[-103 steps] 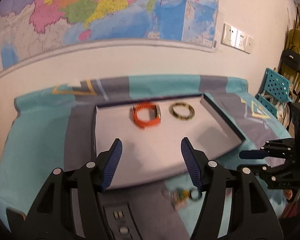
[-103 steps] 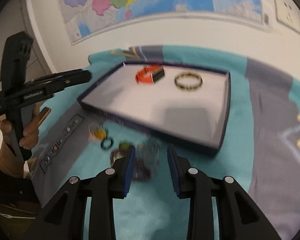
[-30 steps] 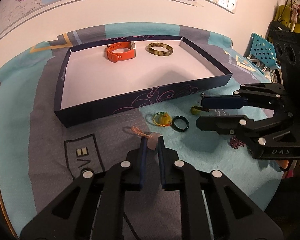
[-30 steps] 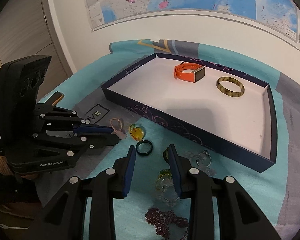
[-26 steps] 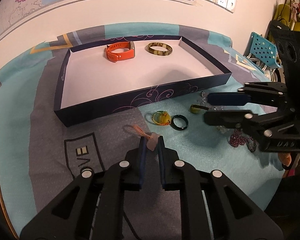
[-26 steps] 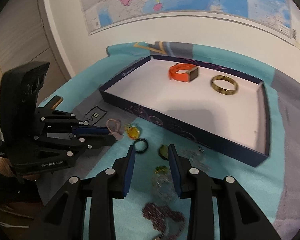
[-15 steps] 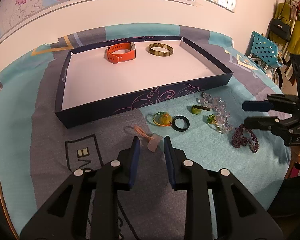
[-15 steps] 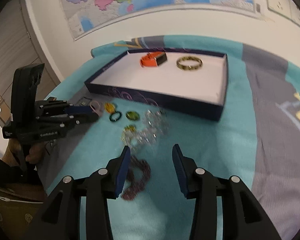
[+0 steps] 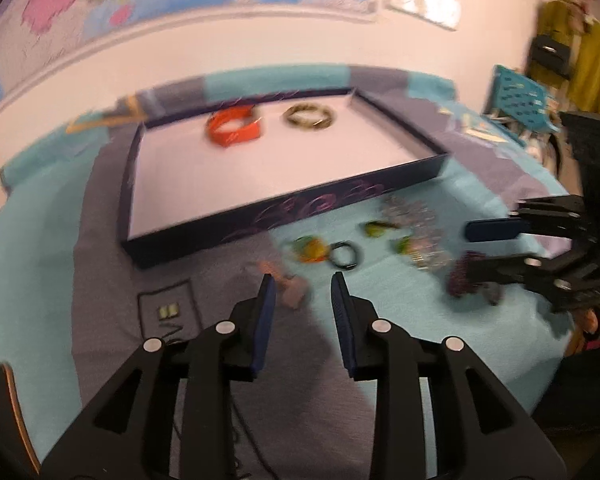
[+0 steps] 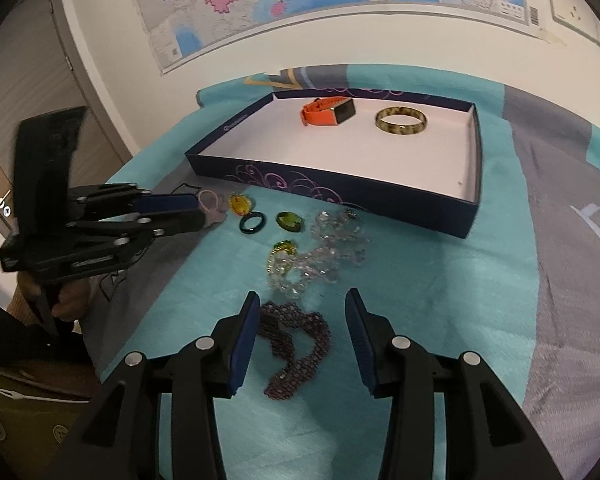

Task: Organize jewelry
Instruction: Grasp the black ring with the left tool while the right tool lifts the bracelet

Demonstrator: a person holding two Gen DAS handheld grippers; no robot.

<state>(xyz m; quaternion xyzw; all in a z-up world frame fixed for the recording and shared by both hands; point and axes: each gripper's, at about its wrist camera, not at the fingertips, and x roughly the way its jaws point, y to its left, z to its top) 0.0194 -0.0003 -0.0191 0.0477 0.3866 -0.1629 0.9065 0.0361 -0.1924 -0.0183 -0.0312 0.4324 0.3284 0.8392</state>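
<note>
Purple beaded bracelet (image 10: 296,350) lies lengthwise between the wide-open, empty right gripper (image 10: 300,336), while the left gripper (image 9: 304,300), also open and empty, hovers by a pink charm (image 9: 288,286)

A table under a teal-and-grey patterned cloth (image 10: 460,280) carries a shallow dark-blue cardboard tray (image 10: 340,192) beyond the fingers. A purple beaded bracelet (image 10: 296,350) lies between the right fingers, with a clear crystal bead strand (image 10: 324,256), a dark ring (image 10: 253,224) and a green stone (image 10: 289,221) ahead.
</note>
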